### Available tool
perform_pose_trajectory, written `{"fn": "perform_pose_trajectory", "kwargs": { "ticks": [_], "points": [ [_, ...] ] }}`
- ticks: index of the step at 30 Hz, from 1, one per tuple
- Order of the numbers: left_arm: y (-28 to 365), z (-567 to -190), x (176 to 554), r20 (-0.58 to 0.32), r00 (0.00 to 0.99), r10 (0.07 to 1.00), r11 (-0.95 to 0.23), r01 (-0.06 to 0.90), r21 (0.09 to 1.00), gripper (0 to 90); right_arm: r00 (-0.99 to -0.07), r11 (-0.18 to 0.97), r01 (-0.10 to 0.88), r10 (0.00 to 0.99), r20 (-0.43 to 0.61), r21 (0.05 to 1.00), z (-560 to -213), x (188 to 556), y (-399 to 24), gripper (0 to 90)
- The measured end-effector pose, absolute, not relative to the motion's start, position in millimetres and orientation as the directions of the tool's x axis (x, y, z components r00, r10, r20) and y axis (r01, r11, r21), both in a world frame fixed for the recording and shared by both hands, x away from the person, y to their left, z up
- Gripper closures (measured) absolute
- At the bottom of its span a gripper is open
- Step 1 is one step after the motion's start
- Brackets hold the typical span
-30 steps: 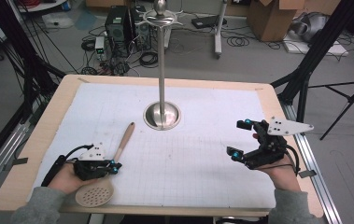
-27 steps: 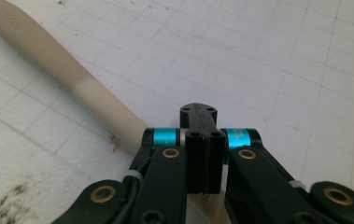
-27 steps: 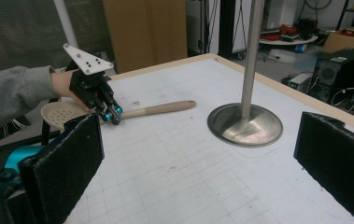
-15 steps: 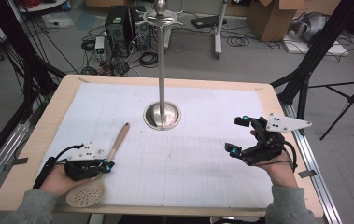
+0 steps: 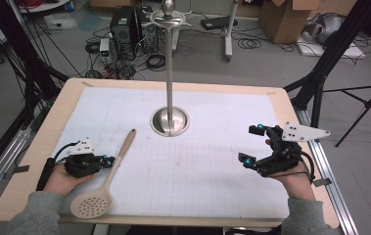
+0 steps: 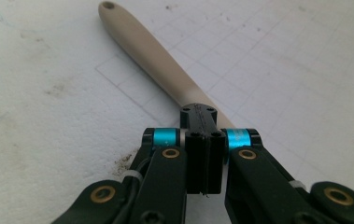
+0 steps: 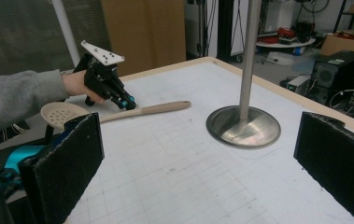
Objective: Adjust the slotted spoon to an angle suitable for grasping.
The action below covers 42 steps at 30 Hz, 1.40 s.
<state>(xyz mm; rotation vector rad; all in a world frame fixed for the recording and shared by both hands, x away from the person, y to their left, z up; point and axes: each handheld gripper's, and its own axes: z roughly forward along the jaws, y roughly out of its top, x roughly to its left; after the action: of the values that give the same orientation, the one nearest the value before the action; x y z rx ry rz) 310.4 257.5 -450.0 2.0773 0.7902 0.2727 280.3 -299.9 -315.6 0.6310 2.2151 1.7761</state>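
A pale wooden slotted spoon (image 5: 108,177) lies on the white gridded mat, bowl near the front edge, handle pointing toward the stand. My left gripper (image 5: 108,159) is shut, its pads (image 6: 198,140) pressed together with no gap. Its tip rests over the spoon handle (image 6: 156,56) close to the neck; whether it pinches the handle I cannot tell. The right gripper view shows that same gripper (image 7: 128,103) touching the spoon (image 7: 142,111). My right gripper (image 5: 250,143) hovers at the mat's right side, open and with nothing between its fingers (image 7: 72,163).
A steel pole on a round base (image 5: 170,120) stands at the middle back of the mat (image 5: 212,166). The wooden table edge (image 5: 173,220) runs along the front. Computer cases, cables and boxes lie on the floor beyond the table.
My left hand and gripper moved left and a little farther from the front edge. The spoon shifted slightly left with it. The right gripper stayed put.
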Motion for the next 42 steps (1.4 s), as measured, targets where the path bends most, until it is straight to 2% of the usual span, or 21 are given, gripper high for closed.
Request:
{"fn": "perform_pose_trajectory", "kwargs": {
  "ticks": [9, 23, 29, 32, 34, 42],
  "points": [
    [244.2, -449.8, 318.1, -0.083, 0.795, 0.601, -0.447, 0.421, 0.789, 89.9, -0.872, 0.164, 0.184, 0.481, 0.084, 0.969, -316.0, 273.0, -306.8, 0.2],
    [204.4, -449.6, 324.3, -0.097, 0.893, 0.439, -0.510, 0.336, 0.792, 89.9, -0.857, 0.184, 0.201, 0.509, 0.082, 0.962, -318.9, 258.2, -317.8, 0.2],
    [203.0, -449.9, 325.2, -0.112, 0.897, 0.428, -0.508, 0.341, 0.791, 89.9, -0.856, 0.184, 0.194, 0.511, 0.075, 0.964, -319.0, 258.5, -318.8, 0.2],
    [204.3, -448.1, 324.7, -0.080, 0.893, 0.442, -0.518, 0.327, 0.791, 89.8, -0.856, 0.184, 0.198, 0.511, 0.078, 0.963, -320.2, 259.3, -318.7, 0.2],
    [208.7, -440.0, 323.2, -0.063, 0.875, 0.480, -0.500, 0.332, 0.800, 89.8, -0.856, 0.184, 0.199, 0.510, 0.079, 0.963, -320.3, 259.5, -318.8, 0.2],
    [205.0, -419.8, 312.8, -0.051, 0.880, 0.472, -0.481, 0.306, 0.821, 89.8, -0.860, 0.182, 0.195, 0.504, 0.079, 0.964, -318.8, 260.9, -316.0, 0.2]
  ]
}}
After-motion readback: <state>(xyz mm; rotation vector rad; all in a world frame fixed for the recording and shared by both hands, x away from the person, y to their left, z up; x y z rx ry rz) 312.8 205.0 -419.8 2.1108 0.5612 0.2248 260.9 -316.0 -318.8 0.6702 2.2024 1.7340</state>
